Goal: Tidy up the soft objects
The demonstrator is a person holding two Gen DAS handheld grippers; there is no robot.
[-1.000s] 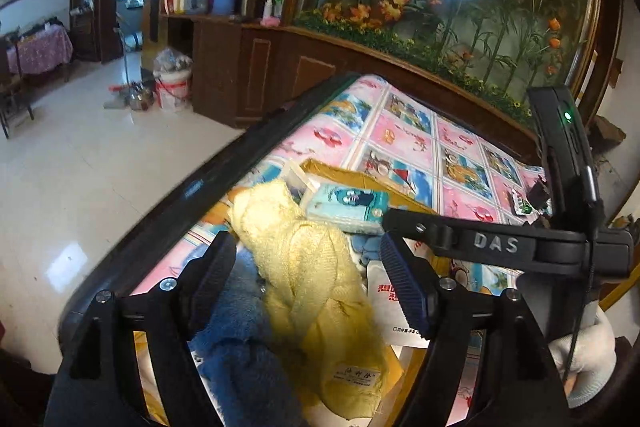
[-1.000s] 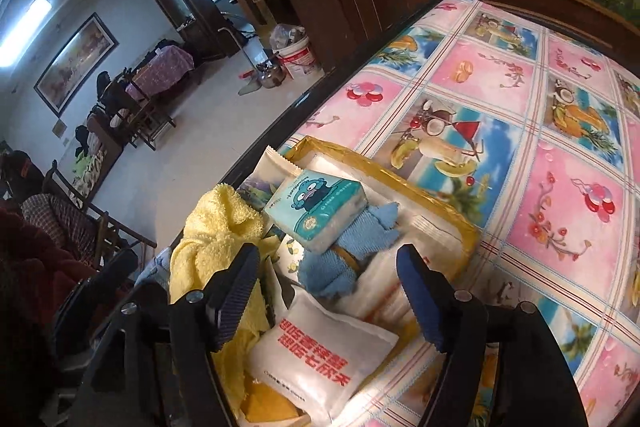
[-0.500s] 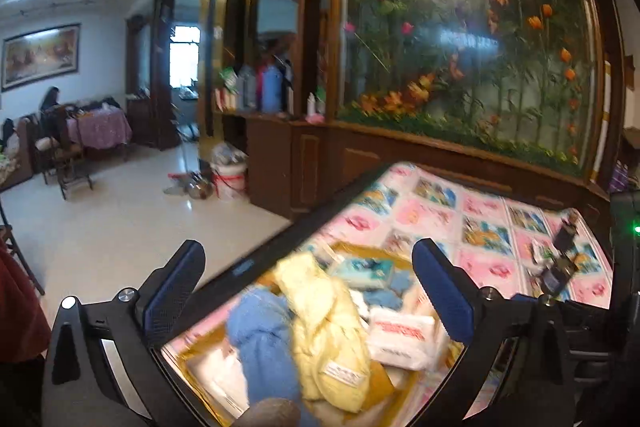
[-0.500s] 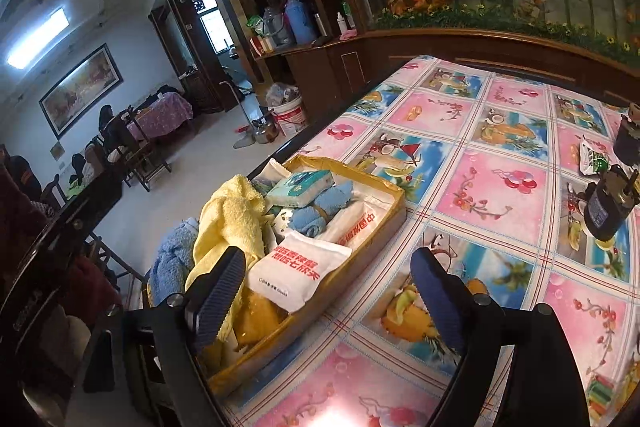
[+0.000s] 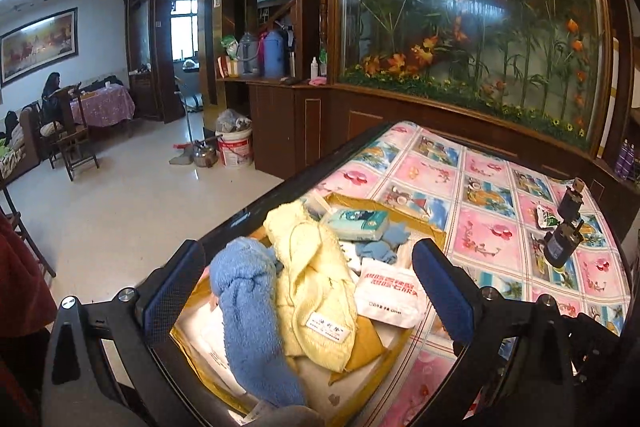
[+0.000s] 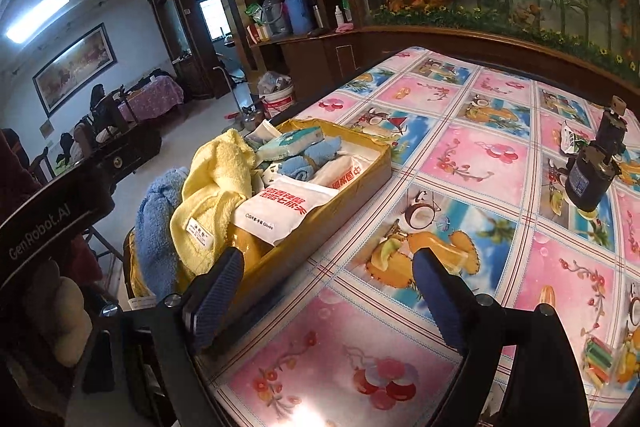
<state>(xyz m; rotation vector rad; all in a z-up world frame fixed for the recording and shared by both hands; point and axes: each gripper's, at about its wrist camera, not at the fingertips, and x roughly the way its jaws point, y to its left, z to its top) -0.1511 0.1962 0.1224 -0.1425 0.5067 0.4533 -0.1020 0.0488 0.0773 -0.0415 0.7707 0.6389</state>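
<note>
Lying between the wide, empty left hand-held gripper fingers, blue towel and yellow towel in the tray.

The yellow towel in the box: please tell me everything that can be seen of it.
The yellow towel is a soft, fluffy terry cloth, pale yellow, crumpled and not folded. A small white label with printing is sewn near its lower edge. It lies heaped in the yellow cardboard box, rising above the box rim. The blue towel presses against one side, and the white packet with red print lies at the other. No gripper touches it.
</note>
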